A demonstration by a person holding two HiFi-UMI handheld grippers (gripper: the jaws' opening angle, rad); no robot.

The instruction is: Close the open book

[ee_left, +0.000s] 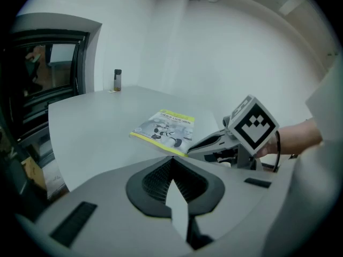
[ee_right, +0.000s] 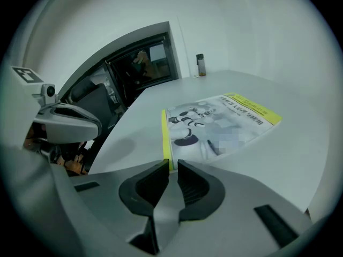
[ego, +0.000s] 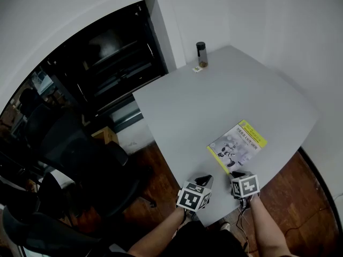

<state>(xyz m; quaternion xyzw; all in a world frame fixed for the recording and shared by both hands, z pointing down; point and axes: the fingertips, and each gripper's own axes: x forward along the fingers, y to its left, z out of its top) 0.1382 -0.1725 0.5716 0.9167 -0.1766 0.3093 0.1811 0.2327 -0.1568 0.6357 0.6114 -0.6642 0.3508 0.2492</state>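
The book (ego: 237, 145) lies shut and flat on the grey table (ego: 214, 98), near its front right corner. Its cover (ee_right: 214, 127) carries a cartoon print, with a yellow spine and a yellow top band. My right gripper (ego: 236, 174) hangs just at the near end of the spine; its jaws (ee_right: 170, 170) stand a narrow slit apart with nothing seen between them. My left gripper (ego: 205, 179) is beside it on the left, a little short of the book, jaws (ee_left: 171, 158) shut and empty. In the left gripper view the book (ee_left: 163, 130) lies ahead and the right gripper (ee_left: 214, 142) points at its corner.
A dark bottle (ego: 201, 54) and a small tag (ego: 197, 69) stand at the table's far corner. Black office chairs (ego: 80, 159) crowd the floor to the left. White walls close in behind and to the right of the table. The table's front edge is right under both grippers.
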